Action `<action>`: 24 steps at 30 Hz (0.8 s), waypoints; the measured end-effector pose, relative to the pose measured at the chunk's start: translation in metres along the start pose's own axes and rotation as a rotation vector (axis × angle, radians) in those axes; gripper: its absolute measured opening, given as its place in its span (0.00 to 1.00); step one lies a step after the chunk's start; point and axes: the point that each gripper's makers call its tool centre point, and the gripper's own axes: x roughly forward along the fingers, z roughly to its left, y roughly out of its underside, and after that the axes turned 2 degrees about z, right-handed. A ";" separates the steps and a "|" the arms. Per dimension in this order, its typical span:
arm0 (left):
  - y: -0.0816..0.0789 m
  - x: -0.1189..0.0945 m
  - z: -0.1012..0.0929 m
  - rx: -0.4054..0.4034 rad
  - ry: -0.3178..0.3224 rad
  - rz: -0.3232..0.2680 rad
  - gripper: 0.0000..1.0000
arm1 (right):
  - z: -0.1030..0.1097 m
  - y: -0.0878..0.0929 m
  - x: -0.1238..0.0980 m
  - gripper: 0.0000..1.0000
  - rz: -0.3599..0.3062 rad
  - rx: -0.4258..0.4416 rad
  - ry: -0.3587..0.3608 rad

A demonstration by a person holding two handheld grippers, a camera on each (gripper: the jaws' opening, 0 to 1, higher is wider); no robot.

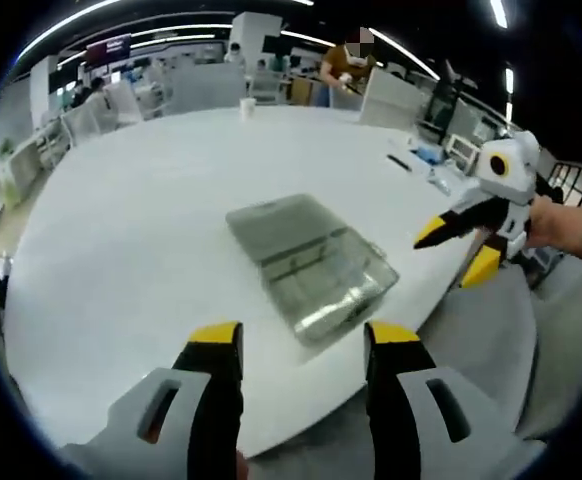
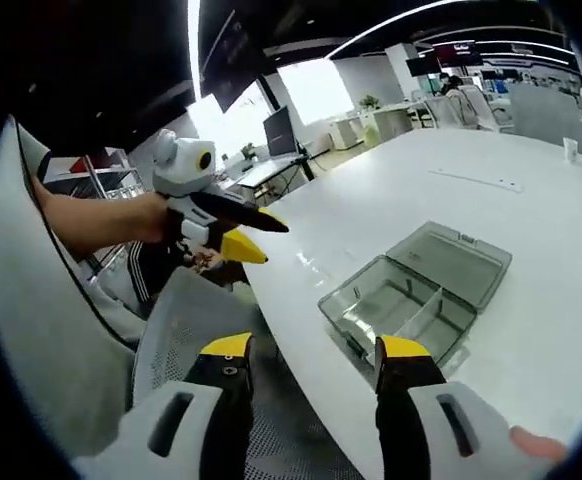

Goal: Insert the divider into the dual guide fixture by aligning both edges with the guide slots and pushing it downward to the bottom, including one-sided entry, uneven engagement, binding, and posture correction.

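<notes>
While the broad white table (image 1: 151, 210) takes up most of the left gripper view, stretching far toward an office of desks and chairs where a person (image 1: 346, 62) stands at the far side, the thing that matters sits close to its near edge: a clear plastic box (image 1: 311, 265) with its hinged lid (image 2: 451, 255) laid open and flat beside it. In the right gripper view the open compartment (image 2: 396, 310) shows a thin translucent panel (image 2: 423, 312) standing inside it, running roughly from the box's near wall toward its far wall; I judge this to be the divider, though whether it already sits in both guide slots is too small to tell (the slots themselves cannot be made out). A grey chair back (image 2: 196, 320) lies off the table edge below the grippers. The left gripper (image 1: 299, 345) hovers just off the near edge of the table with the box straight ahead of its jaws, which stand spread apart and hold nothing. The right gripper (image 2: 313, 355) also hangs off the table edge, jaws apart and empty, with the box ahead and slightly to the right of its tips. Both are apart from the box; the right gripper looks into the open compartment, so it seems better placed to reach the divider. The coming move likely turns on bringing the jaws in line with the panel's long axis, which runs slantwise across the right gripper's line of approach, so a turn of the wrist would be needed before pinching its top edge.
</notes>
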 end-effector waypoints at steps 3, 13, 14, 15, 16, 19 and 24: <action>0.004 0.002 0.003 -0.001 0.014 0.003 0.46 | 0.000 0.000 0.001 0.47 -0.001 -0.002 0.017; 0.018 0.009 0.018 0.033 0.025 0.038 0.46 | 0.006 0.002 0.003 0.52 0.004 -0.026 0.051; 0.021 0.011 0.021 0.036 0.023 0.046 0.46 | 0.006 0.002 0.004 0.53 0.004 -0.027 0.051; 0.023 0.012 0.023 0.036 0.023 0.051 0.46 | 0.006 0.003 0.004 0.55 0.006 -0.025 0.054; 0.025 0.013 0.026 0.034 0.021 0.056 0.45 | 0.007 0.004 0.004 0.56 0.014 -0.022 0.060; 0.030 0.015 0.033 0.030 0.015 0.069 0.45 | 0.006 0.004 0.004 0.56 0.015 -0.032 0.067; 0.034 0.020 0.044 0.034 0.004 0.096 0.45 | 0.005 0.005 0.007 0.59 0.025 -0.031 0.076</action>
